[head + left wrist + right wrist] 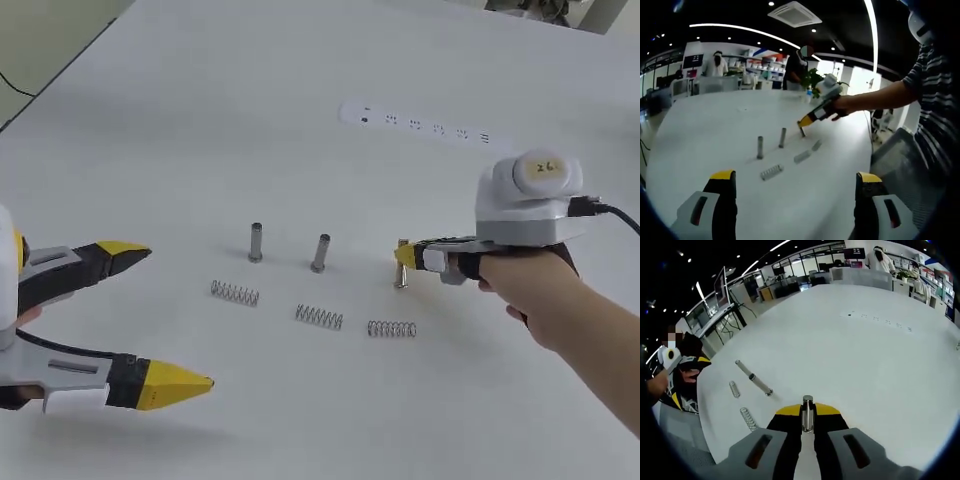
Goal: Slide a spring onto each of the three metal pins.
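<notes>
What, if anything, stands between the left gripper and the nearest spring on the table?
Nothing visible does. Bare table lies between the open left gripper and the left spring; the left pin stands beyond the spring, out of the path. The right gripper holds the right pin, well aside.

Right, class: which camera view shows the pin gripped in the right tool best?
The right gripper view: the pin sits close up, clamped between the jaws of the right tool. The head view shows it small, poking out below the yellow tips. The left gripper view shows it far off and thin at the tool's tip.
</notes>
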{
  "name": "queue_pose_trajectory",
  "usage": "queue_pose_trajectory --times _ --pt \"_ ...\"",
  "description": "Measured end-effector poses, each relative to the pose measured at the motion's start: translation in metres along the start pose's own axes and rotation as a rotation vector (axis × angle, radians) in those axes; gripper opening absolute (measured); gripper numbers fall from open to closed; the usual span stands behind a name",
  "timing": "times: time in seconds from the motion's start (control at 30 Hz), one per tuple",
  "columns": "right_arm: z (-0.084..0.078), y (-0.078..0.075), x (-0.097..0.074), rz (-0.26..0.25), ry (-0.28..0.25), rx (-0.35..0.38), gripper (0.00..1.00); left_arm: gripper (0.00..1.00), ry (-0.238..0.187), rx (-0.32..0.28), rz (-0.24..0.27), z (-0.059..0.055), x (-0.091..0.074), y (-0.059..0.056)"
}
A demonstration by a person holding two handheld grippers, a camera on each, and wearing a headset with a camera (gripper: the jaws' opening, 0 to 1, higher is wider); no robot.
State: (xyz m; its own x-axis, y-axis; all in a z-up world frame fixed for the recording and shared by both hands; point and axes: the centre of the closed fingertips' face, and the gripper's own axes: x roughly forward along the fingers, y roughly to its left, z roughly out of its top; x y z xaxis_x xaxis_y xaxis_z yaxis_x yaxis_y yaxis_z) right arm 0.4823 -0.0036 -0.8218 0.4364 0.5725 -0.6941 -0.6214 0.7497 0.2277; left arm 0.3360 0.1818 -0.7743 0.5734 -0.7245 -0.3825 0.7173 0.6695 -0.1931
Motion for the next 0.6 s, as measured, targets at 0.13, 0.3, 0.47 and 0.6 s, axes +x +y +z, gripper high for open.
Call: queue_pose_trajectory --times 0.13,0.3,0.47,0.6 --pt "0.0005 0.0007 -0.0008 -0.002 -0.01 -0.001 0.05 0.96 0.004 0.002 -0.001 -0.0011 0.0 -0.0012" --pt "0.0013 0.0024 -0.0005 -0.005 -0.02 -0.009 0.05 0.96 0.0 0.002 -0.002 -0.0005 0.0001 -0.0016" --pt "0.0025 0.0048 -0.0044 -0.023 -0.041 -0.059 0.05 0.96 -0.002 0.0 0.002 -0.0005 -0.0007 -0.0007" --pt "-0.0004 0.0067 -0.0084 -0.017 -0.043 -0.05 0.05 0.96 0.001 -0.001 0.002 -0.0018 -0.0004 -0.0014"
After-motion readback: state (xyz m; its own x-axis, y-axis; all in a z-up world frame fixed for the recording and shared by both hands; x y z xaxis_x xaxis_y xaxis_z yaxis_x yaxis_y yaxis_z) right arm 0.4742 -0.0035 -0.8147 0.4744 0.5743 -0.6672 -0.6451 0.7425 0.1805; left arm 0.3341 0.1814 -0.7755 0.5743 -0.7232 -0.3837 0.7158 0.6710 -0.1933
